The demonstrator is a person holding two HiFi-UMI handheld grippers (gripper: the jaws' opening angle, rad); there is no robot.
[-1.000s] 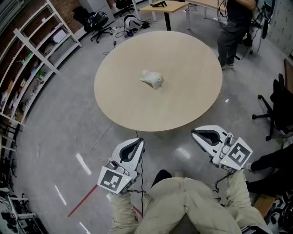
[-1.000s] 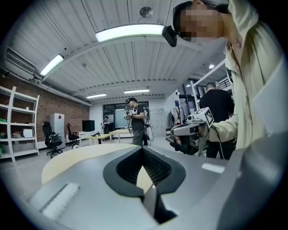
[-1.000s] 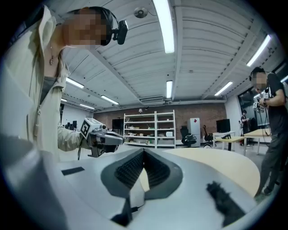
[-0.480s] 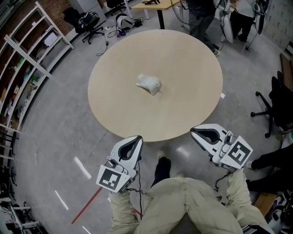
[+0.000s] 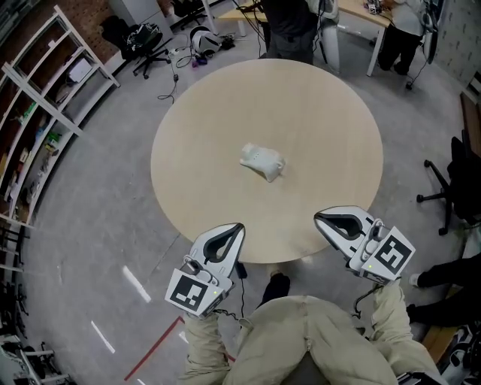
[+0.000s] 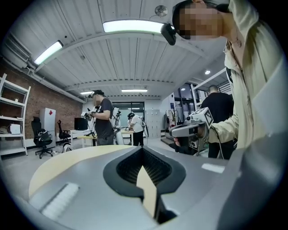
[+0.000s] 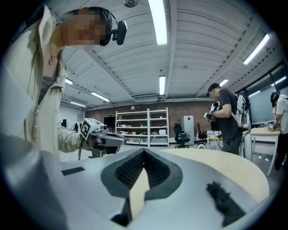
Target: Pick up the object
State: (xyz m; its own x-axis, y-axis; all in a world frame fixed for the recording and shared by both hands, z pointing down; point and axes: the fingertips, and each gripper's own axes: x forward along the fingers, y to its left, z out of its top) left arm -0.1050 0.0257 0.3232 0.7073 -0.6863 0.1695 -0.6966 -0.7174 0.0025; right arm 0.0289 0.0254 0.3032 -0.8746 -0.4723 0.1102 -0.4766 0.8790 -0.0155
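A small white crumpled object (image 5: 263, 162) lies near the middle of the round beige table (image 5: 331, 135). My left gripper (image 5: 233, 229) hovers at the table's near edge, shut with nothing in it. My right gripper (image 5: 322, 219) is level with it to the right, over the same edge, also shut and empty. Both are well short of the object. In the left gripper view the left gripper (image 6: 143, 156) has its jaws together, with the table top beyond. The right gripper (image 7: 144, 157) looks the same in its own view. The object is hidden in both gripper views.
White shelving (image 5: 45, 83) stands along the left wall. Office chairs (image 5: 455, 180) are at the right and one (image 5: 143, 37) at the back left. People (image 5: 289, 26) stand beyond the table by a desk (image 5: 361, 11). A red line (image 5: 154, 347) marks the floor.
The table and the white object have come closer and lower in the head view. Both grippers now reach the table's near edge; before, they hung over the floor. Their jaws stayed shut.
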